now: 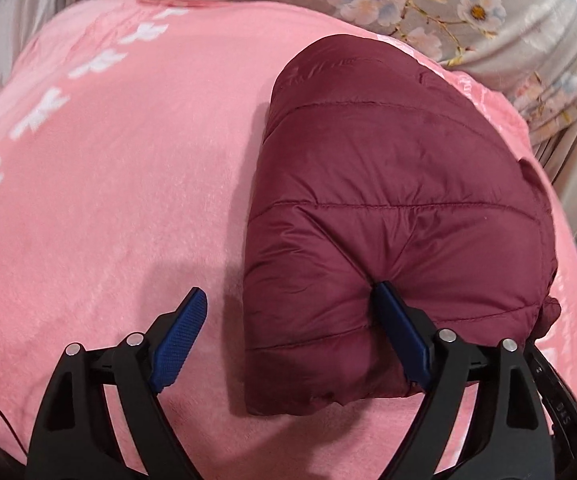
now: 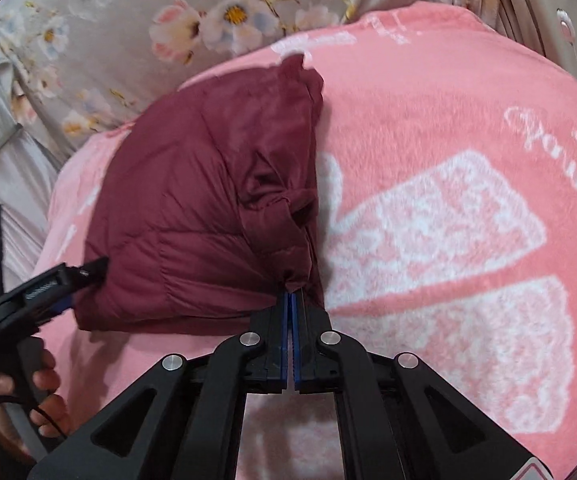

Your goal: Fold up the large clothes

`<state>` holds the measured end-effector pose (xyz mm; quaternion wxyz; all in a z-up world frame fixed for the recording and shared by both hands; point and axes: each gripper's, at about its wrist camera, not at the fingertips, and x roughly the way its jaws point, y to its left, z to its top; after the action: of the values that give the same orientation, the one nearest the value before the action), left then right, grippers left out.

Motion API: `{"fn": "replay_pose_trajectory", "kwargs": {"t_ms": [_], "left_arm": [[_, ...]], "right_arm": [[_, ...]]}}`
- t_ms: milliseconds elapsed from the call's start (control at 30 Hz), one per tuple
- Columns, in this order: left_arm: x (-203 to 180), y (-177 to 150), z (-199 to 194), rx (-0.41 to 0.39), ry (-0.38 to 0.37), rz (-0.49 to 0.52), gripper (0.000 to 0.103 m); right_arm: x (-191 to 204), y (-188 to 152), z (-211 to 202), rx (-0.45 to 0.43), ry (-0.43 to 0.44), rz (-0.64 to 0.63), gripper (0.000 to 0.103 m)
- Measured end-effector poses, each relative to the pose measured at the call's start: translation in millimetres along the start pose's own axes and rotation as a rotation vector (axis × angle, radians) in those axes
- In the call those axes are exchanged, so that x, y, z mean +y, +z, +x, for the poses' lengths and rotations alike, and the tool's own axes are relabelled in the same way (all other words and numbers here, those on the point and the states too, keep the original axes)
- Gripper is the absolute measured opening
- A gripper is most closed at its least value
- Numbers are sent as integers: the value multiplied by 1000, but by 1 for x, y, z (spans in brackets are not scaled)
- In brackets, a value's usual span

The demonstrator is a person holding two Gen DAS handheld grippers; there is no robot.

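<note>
Pink blanket (image 1: pixel 108 200) over the bed carries the folded maroon puffer jacket (image 1: pixel 388 200) at 3 o'clock; left gripper (image 1: pixel 292 304) gapes astride its near edge, right gripper (image 2: pixel 291 300) pinches its corner, so pull both evenly.

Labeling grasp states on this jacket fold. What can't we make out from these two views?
- Left wrist view: jacket underside and inner folds, hidden by its own top layer.
- Left gripper: one finger dents the jacket; what lies under it is hidden.
- Right gripper: how much fabric it pinches, hidden by the shut pads.
- Blanket lettering cut off by the right edge.
</note>
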<state>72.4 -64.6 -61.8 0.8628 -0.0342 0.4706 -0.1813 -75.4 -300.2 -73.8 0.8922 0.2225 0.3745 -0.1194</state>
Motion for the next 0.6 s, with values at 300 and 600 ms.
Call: {"fn": "replay_pose_trajectory", "kwargs": {"t_ms": [300, 600], "left_arm": [[-12, 34, -52, -170, 108, 104, 79], [-59, 73, -28, -185, 112, 121, 79]], "right_arm": [[10, 9, -63, -154, -135, -78, 8], [57, 59, -30, -199, -139, -221, 8]]}}
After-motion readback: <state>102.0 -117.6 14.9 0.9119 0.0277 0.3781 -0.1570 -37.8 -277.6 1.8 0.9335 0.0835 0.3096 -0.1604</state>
